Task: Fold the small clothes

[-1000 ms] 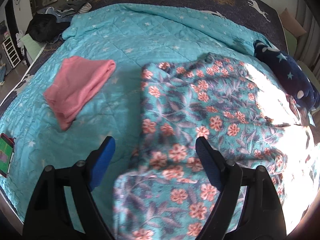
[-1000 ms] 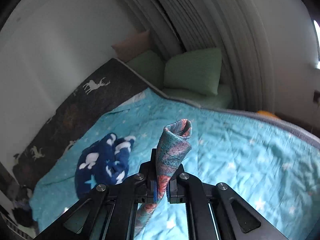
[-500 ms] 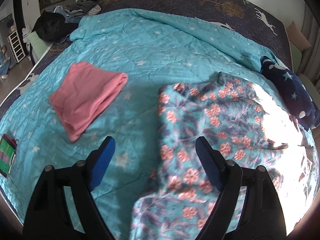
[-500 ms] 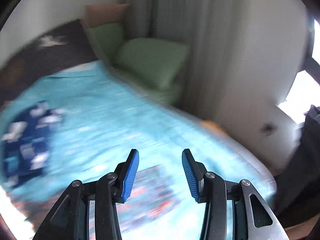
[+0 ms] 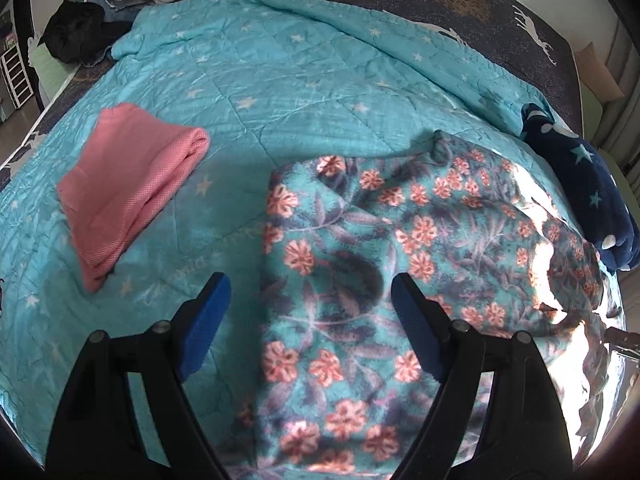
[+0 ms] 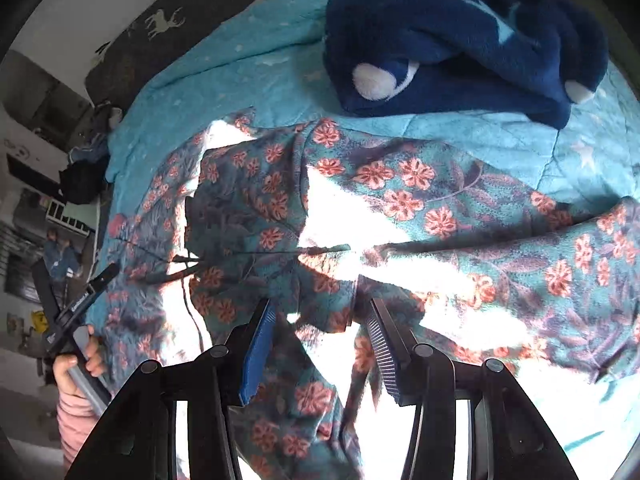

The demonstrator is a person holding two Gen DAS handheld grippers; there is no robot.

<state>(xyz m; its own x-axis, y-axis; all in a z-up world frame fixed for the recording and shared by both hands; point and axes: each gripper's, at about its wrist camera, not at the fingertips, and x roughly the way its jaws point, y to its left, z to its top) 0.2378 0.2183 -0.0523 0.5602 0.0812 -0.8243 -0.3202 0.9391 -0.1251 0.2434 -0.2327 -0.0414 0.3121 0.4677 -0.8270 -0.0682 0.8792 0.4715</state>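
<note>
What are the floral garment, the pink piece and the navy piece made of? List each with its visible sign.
Floral garment: looks like soft fleece, matte; fuzzy nap blurs the print.
Pink piece: seems a fine knit or mesh, matte; tiny regular texture shows.
Navy piece: likely plush fleece; thick, fluffy pile.

- Floral garment [image 5: 360, 264]: lower portion cut off by the bottom edge of the left wrist view; right side washed out by sun glare, pattern unreadable there.
- Floral garment, right wrist view [image 6: 420, 200]: several patches overexposed to white; folds and edges in those patches cannot be traced.
- Navy star-print fleece [image 5: 584, 184]: far end runs into the fisheye rim; its full outline is not visible.
- Dark pile of clothes [image 5: 76, 36] at the bed's far corner: too small and dim to separate into items.
- Left hand [image 6: 76, 364]: partly hidden behind its gripper handle.
</note>
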